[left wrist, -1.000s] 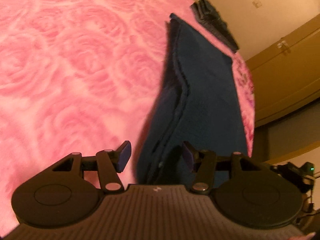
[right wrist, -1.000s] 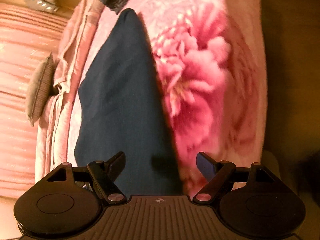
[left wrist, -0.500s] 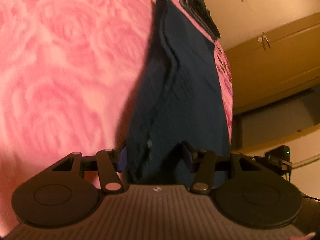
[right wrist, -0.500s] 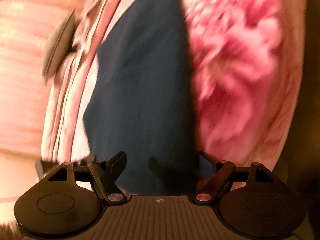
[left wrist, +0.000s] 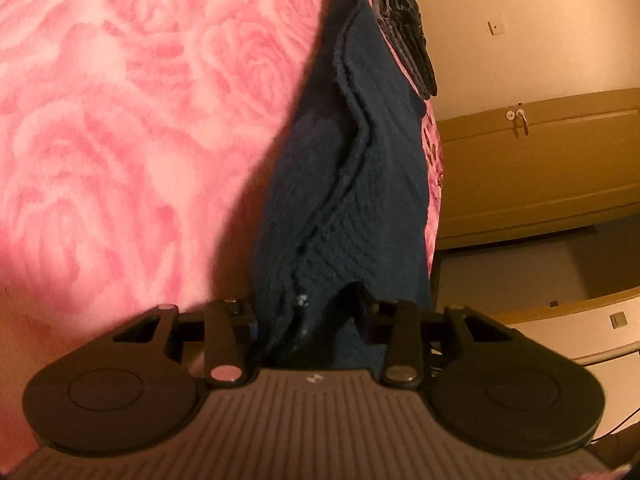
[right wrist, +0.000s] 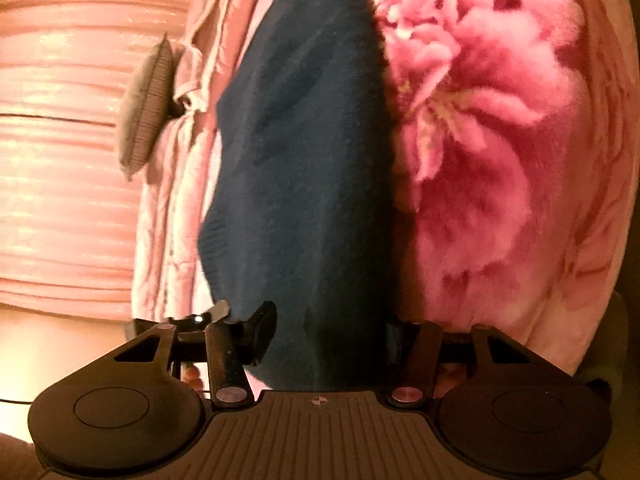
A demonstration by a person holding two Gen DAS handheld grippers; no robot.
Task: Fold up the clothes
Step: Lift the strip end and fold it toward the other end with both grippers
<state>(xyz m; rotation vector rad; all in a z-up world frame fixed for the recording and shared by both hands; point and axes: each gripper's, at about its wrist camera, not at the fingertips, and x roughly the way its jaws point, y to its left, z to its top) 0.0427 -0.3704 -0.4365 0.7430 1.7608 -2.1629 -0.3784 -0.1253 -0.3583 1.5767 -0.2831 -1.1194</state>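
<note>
A folded navy knit garment [left wrist: 360, 184] lies lengthwise along the pink rose-patterned bed [left wrist: 120, 120], near its edge, with a dark folded stack [left wrist: 408, 32] at its far end. The left tongs [left wrist: 308, 316] are closing with the garment's near hem bunched between them. The right tongs [right wrist: 328, 332] are closing around the other near corner [right wrist: 304, 200].

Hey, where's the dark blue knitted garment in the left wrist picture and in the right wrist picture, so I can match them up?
Left wrist view: the dark blue knitted garment runs up the centre from between the closing left gripper jaws.
Right wrist view: the garment fills the centre, its near end between the closing right gripper jaws.
Shared landmark: the pink floral blanket beneath it.
</note>
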